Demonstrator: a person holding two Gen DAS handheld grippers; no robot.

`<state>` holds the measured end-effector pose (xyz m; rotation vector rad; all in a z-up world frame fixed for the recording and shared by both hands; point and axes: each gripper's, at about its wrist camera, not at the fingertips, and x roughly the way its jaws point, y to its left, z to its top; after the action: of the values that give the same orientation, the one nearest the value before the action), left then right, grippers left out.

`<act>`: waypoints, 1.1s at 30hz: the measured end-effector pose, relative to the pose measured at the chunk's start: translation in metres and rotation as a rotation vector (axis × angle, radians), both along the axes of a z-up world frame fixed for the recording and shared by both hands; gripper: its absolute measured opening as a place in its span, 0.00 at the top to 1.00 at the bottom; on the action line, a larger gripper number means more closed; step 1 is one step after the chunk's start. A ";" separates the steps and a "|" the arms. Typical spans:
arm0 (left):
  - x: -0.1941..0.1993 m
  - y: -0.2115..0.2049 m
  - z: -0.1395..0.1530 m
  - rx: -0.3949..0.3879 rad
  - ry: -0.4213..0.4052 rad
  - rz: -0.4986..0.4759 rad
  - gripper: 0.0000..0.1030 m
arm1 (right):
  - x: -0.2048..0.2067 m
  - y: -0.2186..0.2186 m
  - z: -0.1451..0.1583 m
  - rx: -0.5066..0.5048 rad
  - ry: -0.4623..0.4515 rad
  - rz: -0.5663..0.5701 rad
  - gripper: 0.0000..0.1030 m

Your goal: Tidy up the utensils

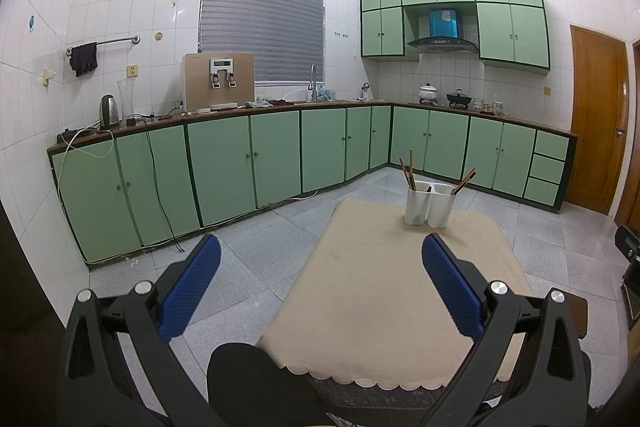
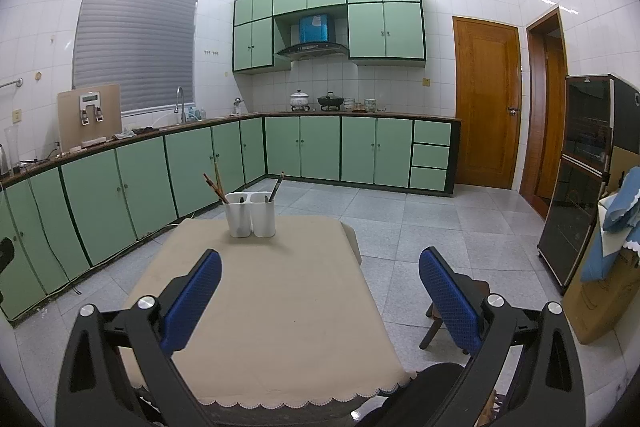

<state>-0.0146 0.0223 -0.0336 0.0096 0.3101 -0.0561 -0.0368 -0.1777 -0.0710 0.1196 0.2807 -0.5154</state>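
- Left wrist view: the left gripper (image 1: 320, 255) is spread wide with nothing between its blue pads, above the near edge of the beige tablecloth (image 1: 360, 307).
- At 1 o'clock, a white two-cup holder (image 1: 429, 205) stands at the table's far end, holding brown chopsticks (image 1: 408, 173); dark items inside are hard to identify.
- Right wrist view: the right gripper (image 2: 320, 267) is equally wide and empty; the holder (image 2: 250, 214) sits at 11 o'clock.
- A dark knee (image 1: 248, 379) hides the cloth's near corner.

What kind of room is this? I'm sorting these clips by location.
Most likely a home kitchen: mint-green base cabinets run along white-tiled walls, a dark range hood hangs over a stove with pots, and a curved metal sink tap stands below the window. A white twin-cup utensil holder sits on the beige-clothed table.
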 end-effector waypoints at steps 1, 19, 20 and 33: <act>0.000 0.000 0.000 0.000 0.000 0.000 0.05 | 0.000 0.000 0.000 0.000 0.000 0.000 0.06; 0.000 -0.001 0.001 0.000 0.001 -0.002 0.05 | -0.001 0.000 0.000 0.001 0.000 0.001 0.06; 0.000 -0.001 0.001 -0.001 0.001 -0.002 0.05 | 0.000 0.000 0.000 0.001 0.000 -0.001 0.06; -0.001 0.000 0.001 -0.002 0.002 -0.003 0.05 | -0.003 0.000 -0.001 0.004 0.000 0.000 0.06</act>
<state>-0.0155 0.0223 -0.0327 0.0082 0.3122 -0.0595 -0.0399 -0.1781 -0.0720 0.1233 0.2821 -0.5146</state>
